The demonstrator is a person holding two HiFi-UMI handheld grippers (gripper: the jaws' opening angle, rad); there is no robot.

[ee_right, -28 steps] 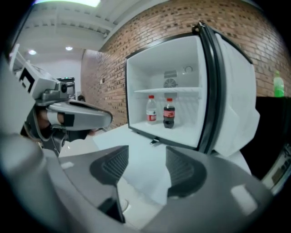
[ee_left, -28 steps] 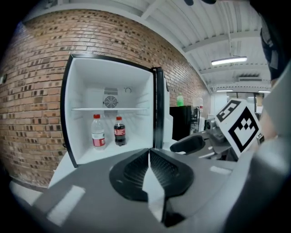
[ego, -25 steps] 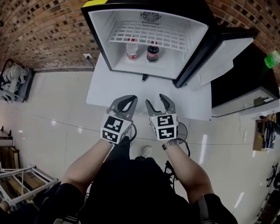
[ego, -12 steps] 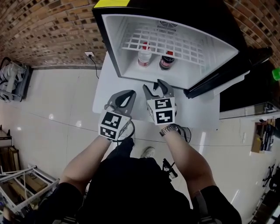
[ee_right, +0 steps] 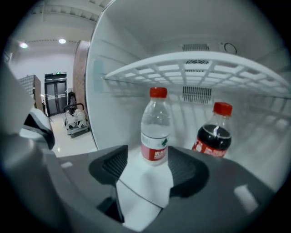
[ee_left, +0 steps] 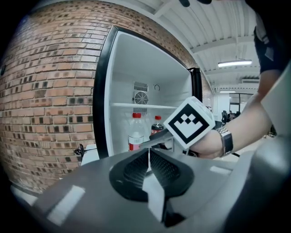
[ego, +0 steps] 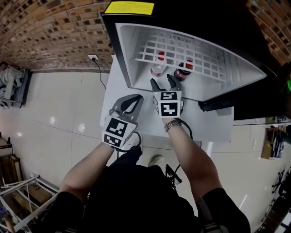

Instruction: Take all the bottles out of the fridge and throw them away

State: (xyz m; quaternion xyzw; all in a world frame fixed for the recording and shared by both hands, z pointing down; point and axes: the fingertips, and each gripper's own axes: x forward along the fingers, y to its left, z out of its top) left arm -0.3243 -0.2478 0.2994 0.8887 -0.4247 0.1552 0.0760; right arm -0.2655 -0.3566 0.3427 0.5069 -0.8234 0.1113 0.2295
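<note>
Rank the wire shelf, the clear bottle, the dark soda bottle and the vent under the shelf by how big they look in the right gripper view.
1. wire shelf, spanning most of the picture.
2. clear bottle.
3. dark soda bottle; looks smaller, but may just stand farther back.
4. vent.

legible text: none; yellow sticker (ego: 129, 7) on fridge (ego: 127, 50): unreadable; red label (ee_right: 154, 152) on clear bottle (ee_right: 155, 123): blurred

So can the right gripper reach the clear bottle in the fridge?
Probably yes: the fridge stands open, the right gripper has its jaws apart, just opened further, aimed at the clear bottle, and nothing stands between.
</note>
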